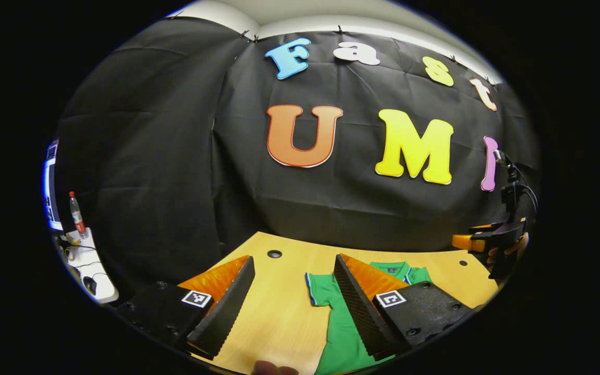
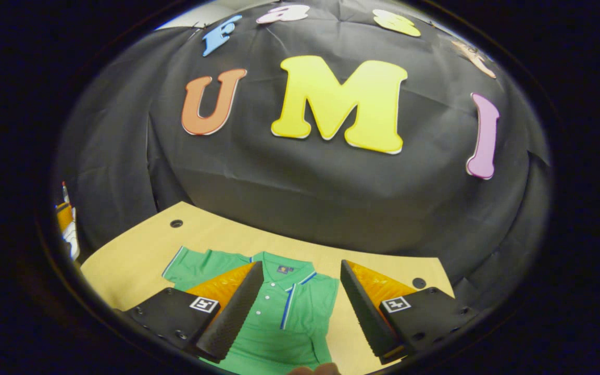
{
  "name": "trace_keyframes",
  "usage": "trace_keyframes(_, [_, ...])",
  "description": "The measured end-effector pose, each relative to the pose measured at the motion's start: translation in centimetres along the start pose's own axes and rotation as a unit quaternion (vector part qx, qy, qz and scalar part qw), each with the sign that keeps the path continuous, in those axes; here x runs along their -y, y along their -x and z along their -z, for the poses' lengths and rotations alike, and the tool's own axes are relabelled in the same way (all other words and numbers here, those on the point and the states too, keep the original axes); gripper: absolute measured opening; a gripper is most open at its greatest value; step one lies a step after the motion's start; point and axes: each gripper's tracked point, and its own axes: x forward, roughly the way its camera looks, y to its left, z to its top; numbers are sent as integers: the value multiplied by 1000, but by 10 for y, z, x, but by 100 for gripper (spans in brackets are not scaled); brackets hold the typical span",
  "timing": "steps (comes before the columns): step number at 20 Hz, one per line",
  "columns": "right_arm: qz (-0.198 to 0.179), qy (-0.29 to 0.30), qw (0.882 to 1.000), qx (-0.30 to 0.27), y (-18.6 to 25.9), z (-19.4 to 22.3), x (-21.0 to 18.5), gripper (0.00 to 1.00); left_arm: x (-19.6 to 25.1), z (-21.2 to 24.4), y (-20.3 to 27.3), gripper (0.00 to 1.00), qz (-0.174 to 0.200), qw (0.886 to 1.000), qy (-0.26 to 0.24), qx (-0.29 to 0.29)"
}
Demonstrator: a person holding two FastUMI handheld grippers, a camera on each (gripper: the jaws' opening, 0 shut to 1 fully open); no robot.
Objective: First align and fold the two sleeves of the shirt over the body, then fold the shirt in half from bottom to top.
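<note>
- Spread wide and empty, the right tongs (image 2: 300,304) hang above the green shirt (image 2: 274,317); the collar and buttoned placket lie in the gap between their two fingers.
- That shirt lies flat and face up on the worktop (image 2: 133,260), collar toward the booth wall, presumably laid out so the sleeves can be reached from either side; one short sleeve (image 2: 188,268) lies just beyond the finger on the left of the right gripper view. No fold looks made yet.
- Also wide apart and gripping nothing, the left tongs (image 1: 295,302) hover over bare wood, the shirt's sleeve edge sitting just inside their right-hand finger.
- Both tongs point forward and slightly down, held well clear of the cloth, a ready pose rather than a grasp.
- A bottle (image 1: 76,213) stands on a side desk far off to the left tongs' left.
</note>
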Motion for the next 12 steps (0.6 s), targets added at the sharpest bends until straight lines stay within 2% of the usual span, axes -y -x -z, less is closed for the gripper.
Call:
trace_keyframes(5, [14, 0, 999, 41, 70, -30, 15, 97, 11, 16, -27, 99, 38, 999, 12, -26])
trace_keyframes(9, [48, 2, 997, 59, 117, -40, 44, 97, 27, 37, -51, 99, 84, 994, 23, -58])
trace_keyframes(12, [73, -3, 995, 62, 143, -39, 60, 97, 31, 55, -70, 99, 96, 991, 35, -84])
